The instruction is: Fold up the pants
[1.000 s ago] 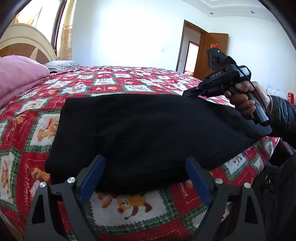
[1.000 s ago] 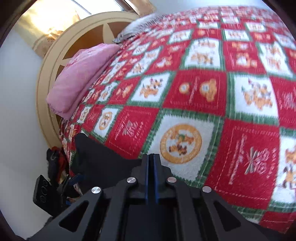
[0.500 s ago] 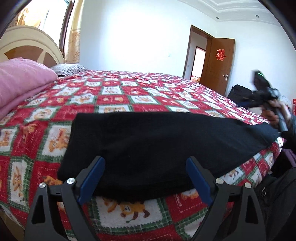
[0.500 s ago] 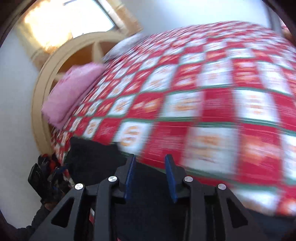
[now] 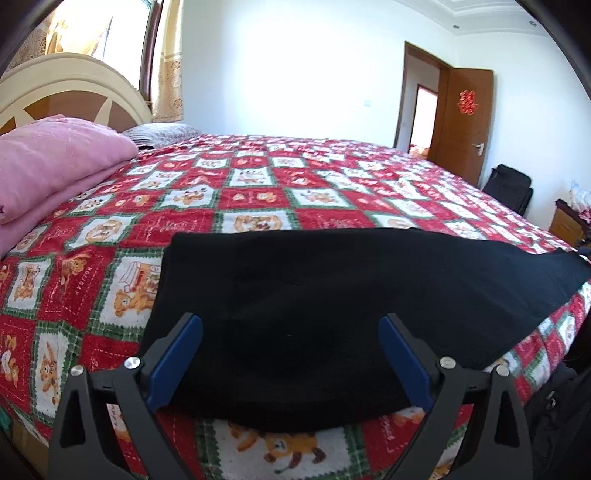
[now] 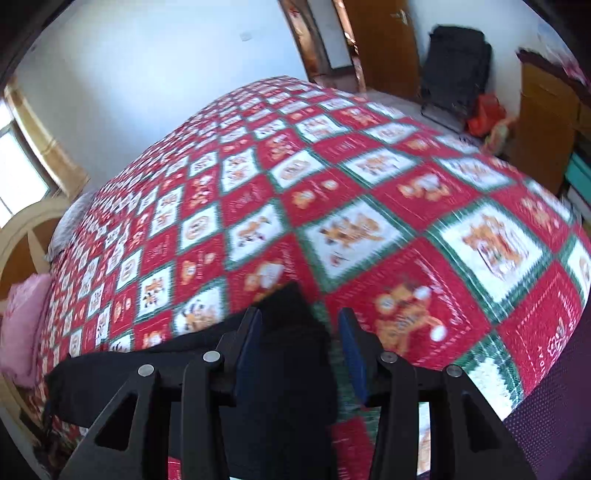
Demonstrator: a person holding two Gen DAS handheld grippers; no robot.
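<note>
Quilt (image 5: 258, 192), red-checked, covers bed beneath black pants (image 5: 332, 295).

black pants (image 5: 332, 295), folded flat into a long strip, lying along the bed's near edge

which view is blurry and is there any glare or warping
Right wrist view: motion blur smears the quilt squares; pants soft too. Left wrist view: sharp, but the window is blown out and the far wall glares. Both: fisheye bulges the bed, dark corners.
</note>
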